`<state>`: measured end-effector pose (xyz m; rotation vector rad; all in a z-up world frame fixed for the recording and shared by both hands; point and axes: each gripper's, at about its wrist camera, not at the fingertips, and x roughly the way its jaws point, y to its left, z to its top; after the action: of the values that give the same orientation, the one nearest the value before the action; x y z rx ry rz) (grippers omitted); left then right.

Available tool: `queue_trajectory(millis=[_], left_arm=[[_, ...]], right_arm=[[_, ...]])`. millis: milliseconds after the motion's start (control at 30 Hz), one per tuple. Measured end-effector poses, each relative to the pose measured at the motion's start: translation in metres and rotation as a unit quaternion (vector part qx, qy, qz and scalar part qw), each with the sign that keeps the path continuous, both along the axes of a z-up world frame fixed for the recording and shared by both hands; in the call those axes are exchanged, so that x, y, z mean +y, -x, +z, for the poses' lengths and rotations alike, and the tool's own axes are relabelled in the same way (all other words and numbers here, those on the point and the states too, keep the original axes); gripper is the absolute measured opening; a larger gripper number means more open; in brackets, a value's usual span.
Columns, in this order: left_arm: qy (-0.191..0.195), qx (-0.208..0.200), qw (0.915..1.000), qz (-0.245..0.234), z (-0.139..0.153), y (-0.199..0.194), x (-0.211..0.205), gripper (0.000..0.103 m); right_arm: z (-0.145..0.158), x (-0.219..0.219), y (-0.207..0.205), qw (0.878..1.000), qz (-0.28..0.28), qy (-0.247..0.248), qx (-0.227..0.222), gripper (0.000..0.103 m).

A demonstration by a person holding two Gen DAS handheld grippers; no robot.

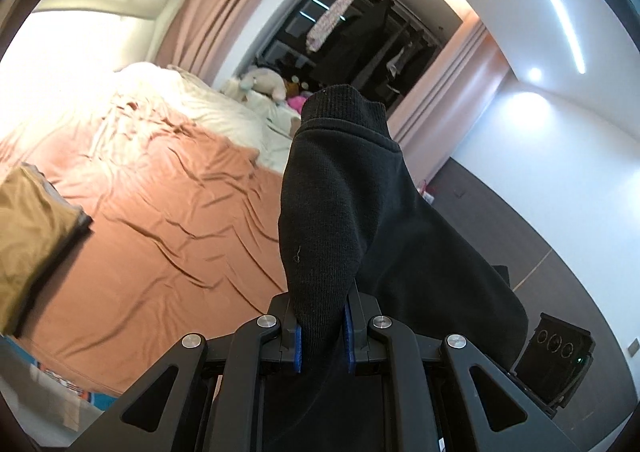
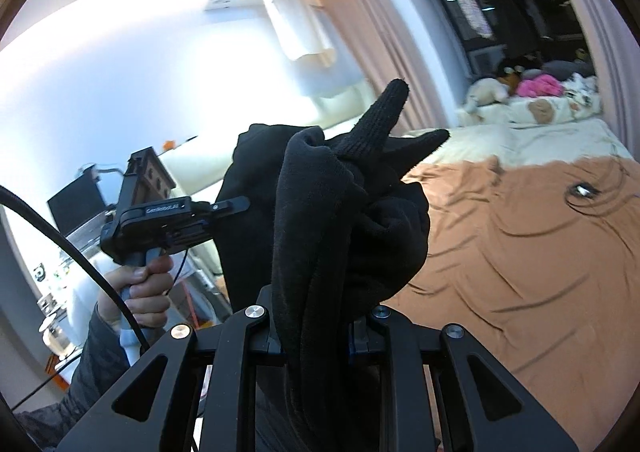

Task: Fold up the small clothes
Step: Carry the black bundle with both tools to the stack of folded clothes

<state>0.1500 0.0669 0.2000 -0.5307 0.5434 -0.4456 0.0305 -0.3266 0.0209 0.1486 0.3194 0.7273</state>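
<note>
The left claw point(image 1: 322, 326) is clamped on a black garment point(image 1: 344, 192), whose ribbed cuff sticks up past its blue pads point(image 1: 296, 348). The right claw point(image 2: 316, 336) grips another bunched part point(image 2: 344, 220) of it. The garment hangs between both, above the bed point(image 1: 160, 220). A folded tan cloth point(image 1: 32, 224) lies on the brown sheet; farther off, stuffed toys point(image 2: 516, 86).

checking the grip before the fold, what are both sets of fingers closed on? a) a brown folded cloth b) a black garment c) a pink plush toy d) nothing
b: the left gripper and the right gripper each pinch the black garment, held up above the bed.
</note>
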Motion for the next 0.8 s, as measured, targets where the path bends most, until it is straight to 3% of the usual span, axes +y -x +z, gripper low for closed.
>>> queue_trajectory(millis=[100,300,800], left_arm=[[0.013,-0.007,0.9998,0.016,0.0,0.004,0.025,0.015],[0.024,0.001,0.9981,0.056,-0.015,0.008,0.082,0.015],[0.031,0.006,0.9882,0.15,-0.036,0.017,0.245,0.015]], right_arm=[[0.002,0.006,-0.013,1.0,0.02,0.004,0.003,0.016],[0.003,0.033,-0.075,0.997,0.059,0.045,0.01,0.016],[0.008,0.147,-0.123,0.986,0.13,0.105,0.026,0.016]])
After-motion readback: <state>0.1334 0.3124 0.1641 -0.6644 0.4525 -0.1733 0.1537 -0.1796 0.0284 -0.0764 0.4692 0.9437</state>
